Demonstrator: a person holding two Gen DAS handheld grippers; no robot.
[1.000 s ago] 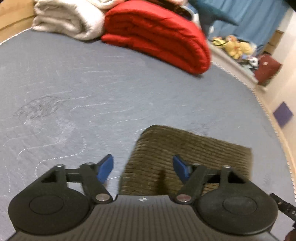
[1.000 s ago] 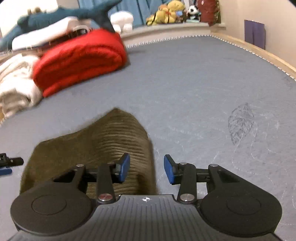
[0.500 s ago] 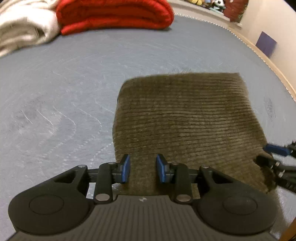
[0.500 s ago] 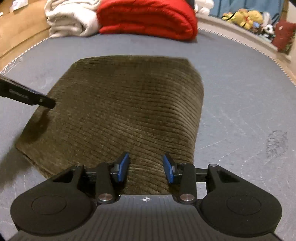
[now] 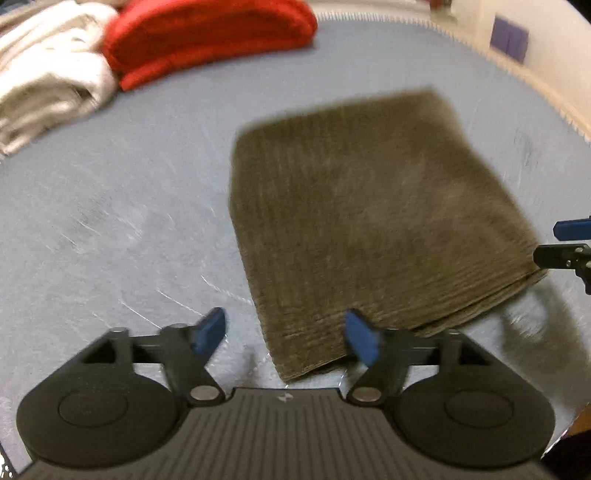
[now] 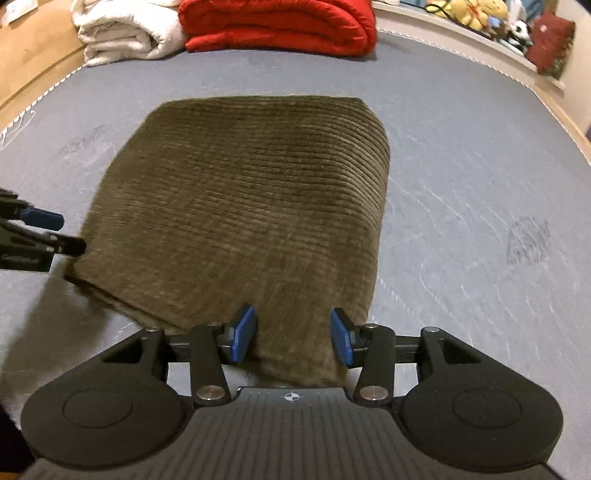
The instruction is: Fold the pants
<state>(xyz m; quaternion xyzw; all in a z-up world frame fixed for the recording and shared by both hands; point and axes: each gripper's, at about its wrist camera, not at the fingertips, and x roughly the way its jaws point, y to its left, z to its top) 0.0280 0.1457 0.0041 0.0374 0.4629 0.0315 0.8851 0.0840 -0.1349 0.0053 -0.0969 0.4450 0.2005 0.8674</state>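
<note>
Grey-blue quilted mattress, with a folded red blanket and a white blanket stacked at the far edge and plush toys on a ledge beyond.

The pants, olive-brown corduroy, lie flat mid-mattress, already folded into a thick, near-square stack. Layered edges show at the near side in the left wrist view.

Left gripper: jaws opening, spread wide. The near-left corner of the pants sits between the blue pads, but they don't press on it. No grip.

Right gripper: jaws opening. The near-right corner lies between the pads with a gap on both sides. No grip there either.

Key relation: the stack lies straight ahead of both grippers, each at one near corner, with the near edge running between them. Its ribs run parallel to that edge. Neither hand is clearly closer.

My read is the fold is basically done and this is the release. If one more fold is wanted, both corners are in reach for a re-pinch.

Writing: a small white mark on the left gripper's arm in the right wrist view, too blurred to read. No brand legible.
</note>
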